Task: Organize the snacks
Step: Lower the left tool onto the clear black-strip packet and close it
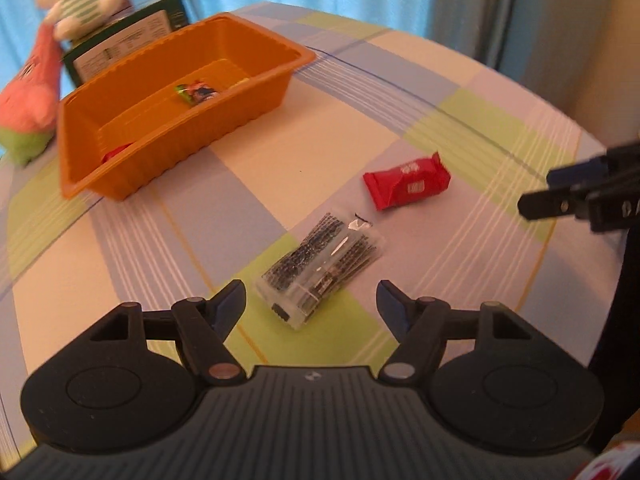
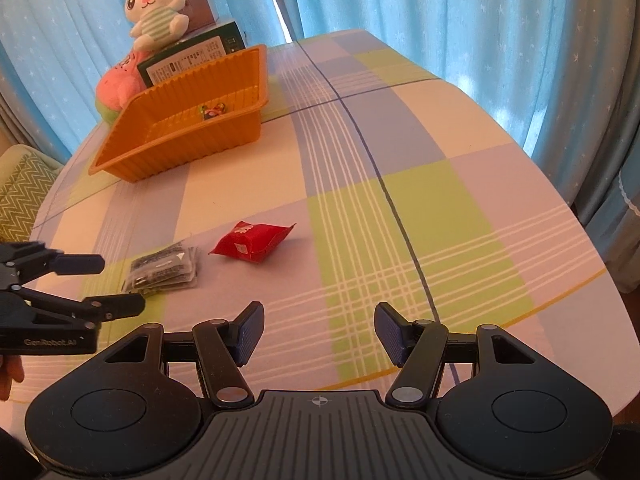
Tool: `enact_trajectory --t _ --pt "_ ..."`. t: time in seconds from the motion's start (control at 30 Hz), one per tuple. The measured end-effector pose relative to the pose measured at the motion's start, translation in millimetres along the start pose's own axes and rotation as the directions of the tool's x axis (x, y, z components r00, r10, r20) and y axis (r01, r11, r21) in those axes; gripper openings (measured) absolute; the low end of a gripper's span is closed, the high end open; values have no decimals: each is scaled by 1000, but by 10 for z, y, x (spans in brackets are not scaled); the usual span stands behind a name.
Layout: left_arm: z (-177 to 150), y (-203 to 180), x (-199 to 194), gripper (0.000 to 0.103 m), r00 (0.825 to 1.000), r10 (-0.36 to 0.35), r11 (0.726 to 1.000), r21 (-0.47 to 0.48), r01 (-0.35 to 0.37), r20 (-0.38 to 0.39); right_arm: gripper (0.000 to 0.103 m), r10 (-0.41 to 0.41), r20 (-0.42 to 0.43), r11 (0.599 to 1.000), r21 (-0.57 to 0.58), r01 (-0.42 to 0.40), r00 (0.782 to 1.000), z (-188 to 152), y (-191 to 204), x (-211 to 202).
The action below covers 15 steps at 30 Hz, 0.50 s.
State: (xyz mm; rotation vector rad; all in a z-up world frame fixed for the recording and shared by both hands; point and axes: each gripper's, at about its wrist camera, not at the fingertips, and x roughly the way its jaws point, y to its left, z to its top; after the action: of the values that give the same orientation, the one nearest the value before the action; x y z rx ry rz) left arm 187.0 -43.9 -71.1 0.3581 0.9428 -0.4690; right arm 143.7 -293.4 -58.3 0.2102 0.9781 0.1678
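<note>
A clear packet of dark snack sticks (image 1: 320, 270) lies on the checked tablecloth just ahead of my open left gripper (image 1: 312, 300), partly between its fingertips. It shows in the right wrist view (image 2: 164, 268) too, beside the left gripper (image 2: 120, 284). A red snack packet (image 1: 408, 180) lies a little further right, also in the right wrist view (image 2: 252, 242). An orange tray (image 1: 120, 176) stands at the far left and holds a small colourful snack (image 1: 196, 92) and something red (image 1: 116, 152). My right gripper (image 2: 319, 330) is open and empty above the table.
A white plush rabbit (image 2: 154, 4) sits on a dark green box (image 2: 192, 56) behind the tray (image 2: 132, 168). A pink and green plush toy (image 1: 28, 108) lies beside it. Blue curtains (image 2: 480, 20) hang behind the table. A cushioned seat (image 2: 20, 192) stands at the left.
</note>
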Motion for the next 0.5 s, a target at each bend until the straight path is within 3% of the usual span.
enact_trajectory --t 0.2,0.5 --pt "92 41 242 68 998 -52 997 64 54 -37 61 -4 -15 1000 9 4 1000 27 -38 112" --pt "249 110 404 52 991 -102 992 69 108 -83 61 -13 -16 1000 9 13 1000 69 -74 174"
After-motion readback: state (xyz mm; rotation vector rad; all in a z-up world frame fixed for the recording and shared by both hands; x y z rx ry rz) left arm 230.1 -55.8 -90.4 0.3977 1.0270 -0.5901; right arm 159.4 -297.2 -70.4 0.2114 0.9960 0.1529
